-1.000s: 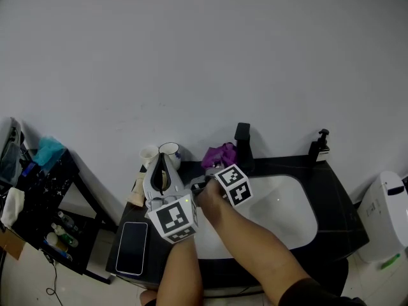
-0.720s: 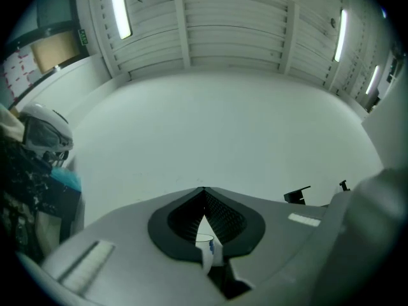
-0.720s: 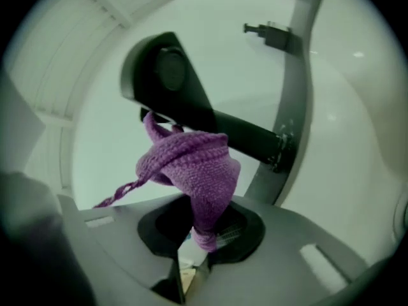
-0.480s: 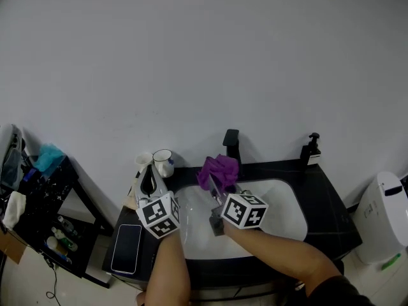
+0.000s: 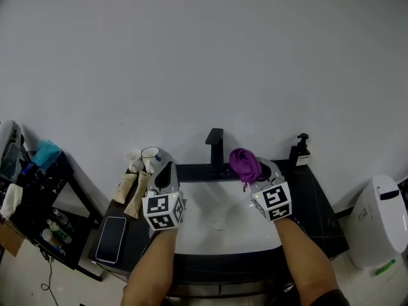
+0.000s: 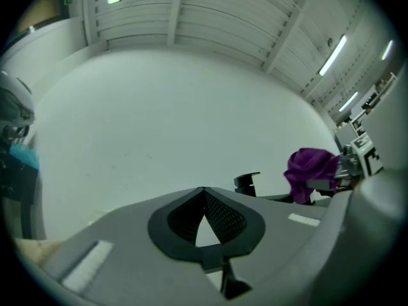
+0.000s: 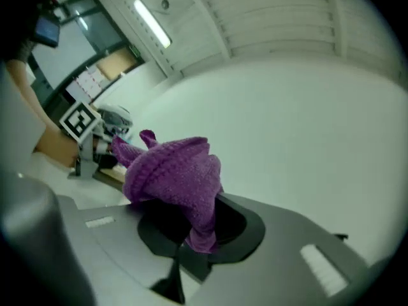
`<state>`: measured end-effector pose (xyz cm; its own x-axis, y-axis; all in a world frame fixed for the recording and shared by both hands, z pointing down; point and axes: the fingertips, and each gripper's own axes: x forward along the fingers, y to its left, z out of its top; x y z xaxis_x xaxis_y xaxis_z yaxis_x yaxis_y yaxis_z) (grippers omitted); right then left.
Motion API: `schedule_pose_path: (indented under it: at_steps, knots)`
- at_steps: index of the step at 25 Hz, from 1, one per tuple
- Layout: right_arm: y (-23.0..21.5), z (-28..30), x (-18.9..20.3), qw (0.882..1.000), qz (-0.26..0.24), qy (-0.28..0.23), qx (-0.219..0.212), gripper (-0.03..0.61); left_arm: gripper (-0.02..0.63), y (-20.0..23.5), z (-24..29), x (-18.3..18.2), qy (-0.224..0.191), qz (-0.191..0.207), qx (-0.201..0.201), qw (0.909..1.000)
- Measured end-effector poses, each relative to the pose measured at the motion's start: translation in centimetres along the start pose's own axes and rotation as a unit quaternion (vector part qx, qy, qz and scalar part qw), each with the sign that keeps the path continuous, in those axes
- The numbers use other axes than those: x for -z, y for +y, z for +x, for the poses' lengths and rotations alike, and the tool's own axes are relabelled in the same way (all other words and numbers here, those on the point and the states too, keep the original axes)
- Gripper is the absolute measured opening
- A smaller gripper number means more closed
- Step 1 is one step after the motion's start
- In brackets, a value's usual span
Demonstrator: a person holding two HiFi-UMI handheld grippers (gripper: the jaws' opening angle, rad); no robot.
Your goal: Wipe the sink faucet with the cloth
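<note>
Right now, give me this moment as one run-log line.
right gripper: shut on purple cloth, beside faucet, not touching | left gripper: shut, empty

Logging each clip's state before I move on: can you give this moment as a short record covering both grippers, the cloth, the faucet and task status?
left gripper: jaws together, nothing between them, at the sink's left edge
right gripper: jaws closed on purple cloth
faucet: black, upright behind the white sink
purple cloth to faucet: apart, cloth held to the faucet's right
task status: wiping not yet begun
</note>
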<state>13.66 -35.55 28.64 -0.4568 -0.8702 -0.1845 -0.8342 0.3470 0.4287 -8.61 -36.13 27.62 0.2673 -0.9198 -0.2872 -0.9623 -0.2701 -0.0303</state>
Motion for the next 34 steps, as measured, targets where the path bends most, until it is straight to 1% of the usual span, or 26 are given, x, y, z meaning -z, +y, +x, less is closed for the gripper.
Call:
schedule_pose_path:
  at_steps: [1,3,6,9,11,14,20,26,34]
  knots:
    - [-0.4,0.2,1.8,0.999,0.012,0.033,0.012,0.06,0.017,-0.8,0.1,0.3,0.006,0.011,0.014,0.9998]
    - [-0.6,0.2,4.1,0.996,0.041,0.071,0.024,0.06,0.017,-2.2,0.3,1.2,0.018,0.018,0.037,0.999]
    - [0.4,0.1,4.9,0.994,0.063,0.085,0.006,0.06,0.017,-2.9,0.7,2.2,0.037,0.016,0.052,0.9978]
    - [1.5,0.2,5.1,0.994,0.063,0.092,-0.012,0.06,0.017,-3.1,0.9,2.9,0.054,0.03,0.056,0.9965]
    - [1.8,0.1,5.1,0.994,0.057,0.093,-0.011,0.058,0.017,-3.3,0.8,3.3,0.062,0.028,0.056,0.9961]
    - [1.5,0.0,4.5,0.995,0.063,0.081,-0.001,0.06,0.017,-3.4,0.7,3.4,0.064,0.02,0.056,0.9962]
    - [1.5,-0.1,4.1,0.995,0.069,0.077,0.006,0.058,0.017,-3.0,0.6,3.4,0.068,0.021,0.051,0.9962]
    - [1.1,-0.4,3.8,0.995,0.075,0.071,0.016,0.058,0.017,-3.2,0.6,3.5,0.07,0.02,0.053,0.9959]
    - [1.2,-0.5,3.8,0.995,0.071,0.071,0.016,0.058,0.017,-3.1,0.4,3.7,0.074,0.011,0.052,0.9959]
